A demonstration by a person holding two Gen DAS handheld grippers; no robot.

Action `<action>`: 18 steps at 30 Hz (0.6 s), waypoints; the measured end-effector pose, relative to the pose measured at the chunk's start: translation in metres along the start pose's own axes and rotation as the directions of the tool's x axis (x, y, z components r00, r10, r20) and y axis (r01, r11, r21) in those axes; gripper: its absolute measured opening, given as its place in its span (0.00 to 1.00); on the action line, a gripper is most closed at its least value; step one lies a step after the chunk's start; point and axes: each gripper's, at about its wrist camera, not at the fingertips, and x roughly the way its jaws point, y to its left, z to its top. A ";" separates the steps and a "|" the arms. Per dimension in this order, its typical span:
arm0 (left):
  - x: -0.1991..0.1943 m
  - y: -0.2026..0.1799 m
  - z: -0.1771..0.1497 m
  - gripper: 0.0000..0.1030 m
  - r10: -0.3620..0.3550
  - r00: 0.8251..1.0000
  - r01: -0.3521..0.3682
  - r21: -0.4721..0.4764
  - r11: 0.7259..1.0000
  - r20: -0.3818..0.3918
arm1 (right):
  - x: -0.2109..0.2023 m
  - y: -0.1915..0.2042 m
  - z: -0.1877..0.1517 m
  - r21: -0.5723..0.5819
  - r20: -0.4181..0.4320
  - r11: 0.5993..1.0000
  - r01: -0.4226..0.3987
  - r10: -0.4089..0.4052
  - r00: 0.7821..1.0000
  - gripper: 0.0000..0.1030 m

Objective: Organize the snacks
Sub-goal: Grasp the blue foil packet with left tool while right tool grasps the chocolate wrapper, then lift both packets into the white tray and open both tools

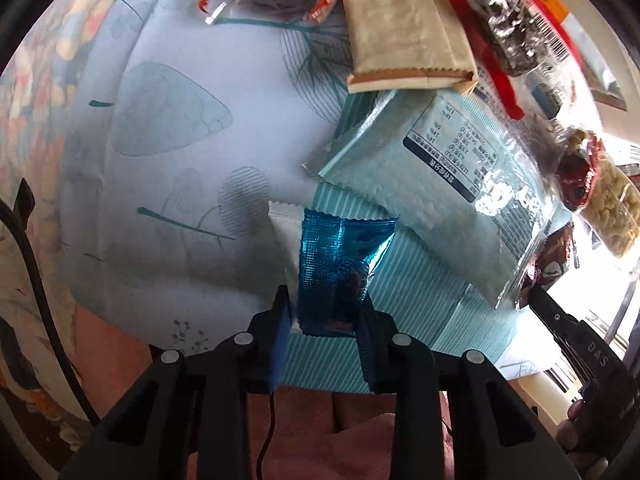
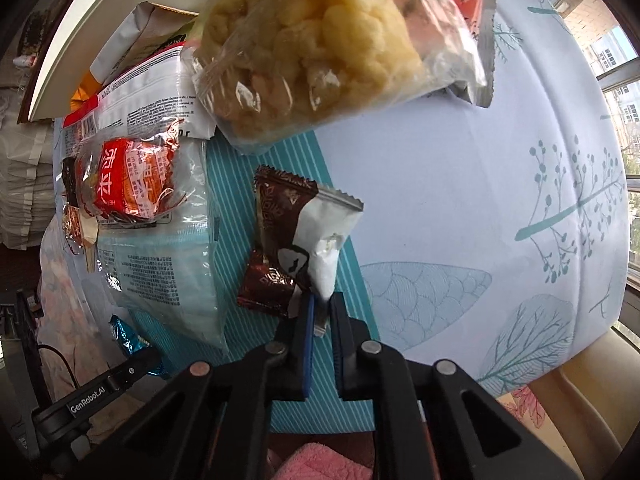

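Left wrist view: left gripper (image 1: 326, 312) pinches blue wrapper (image 1: 340, 264) beside bare tablecloth (image 1: 180, 128).

Left gripper (image 1: 326, 312) clamped on blue foil snack packet (image 1: 344, 256); white packet (image 1: 286, 236) behind; pale teal bag (image 1: 432, 176) on leaf-print tablecloth (image 1: 168, 152).

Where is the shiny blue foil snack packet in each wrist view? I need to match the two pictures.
Left wrist view: the blue foil packet sits low centre, clamped between the left gripper fingers.
Right wrist view: only a corner of it shows at the lower left edge, beside the other gripper's black finger.
Shared landmark: the teal striped mat under the snacks, with the pale blue printed bag lying on it.
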 end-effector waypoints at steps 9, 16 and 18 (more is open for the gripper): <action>-0.029 0.019 -0.010 0.28 -0.018 0.998 0.015 0.054 0.998 0.055 | -0.011 -0.004 -0.028 0.046 0.065 0.999 -0.021 0.018 0.998 0.03; -0.058 0.024 -0.018 0.28 -0.038 0.994 0.026 0.122 0.992 0.102 | -0.026 0.000 -0.053 0.075 0.138 0.996 -0.040 0.029 0.990 0.02; -0.069 0.023 -0.021 0.28 -0.045 0.992 0.028 0.148 0.989 0.119 | -0.033 -0.003 -0.061 0.084 0.161 0.995 -0.047 0.033 0.986 0.02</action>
